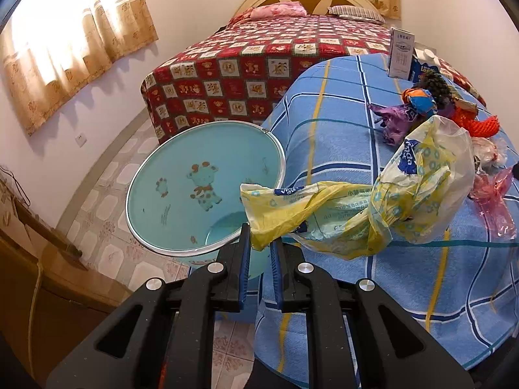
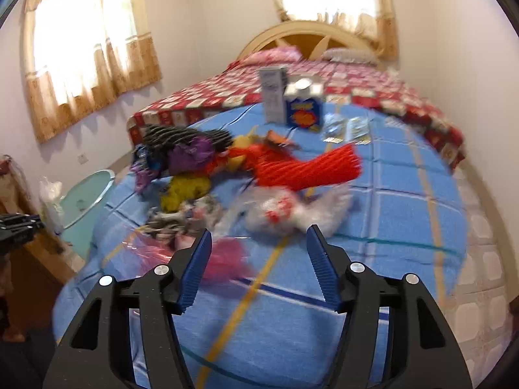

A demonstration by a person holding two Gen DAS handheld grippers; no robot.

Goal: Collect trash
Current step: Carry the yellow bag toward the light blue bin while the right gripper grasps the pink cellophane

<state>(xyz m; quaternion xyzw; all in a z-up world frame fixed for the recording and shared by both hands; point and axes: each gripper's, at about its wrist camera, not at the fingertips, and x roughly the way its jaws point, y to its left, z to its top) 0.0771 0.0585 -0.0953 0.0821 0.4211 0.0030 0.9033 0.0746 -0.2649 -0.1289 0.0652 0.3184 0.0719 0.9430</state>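
A crumpled yellow and white plastic bag (image 1: 389, 201) hangs over the table's edge, one end pinched between the blue pads of my left gripper (image 1: 259, 240), which is shut on it. Just to the left and below stands a light blue bin (image 1: 181, 168) with a cartoon print inside; it also shows at the left of the right wrist view (image 2: 84, 194). My right gripper (image 2: 259, 230) hovers open over the table, nothing between its fingers. Beyond it lies a blurred trash pile: pink plastic (image 2: 227, 259), clear plastic (image 2: 285, 210), red mesh (image 2: 305, 168), purple wrapper (image 2: 191, 155).
The round table has a blue checked cloth (image 2: 405, 210). Two upright cartons (image 2: 303, 110) stand at its far side. A bed with a red patterned cover (image 1: 259, 58) lies behind. Wooden furniture (image 1: 48, 259) is at the left, with tiled floor (image 1: 107, 201) around the bin.
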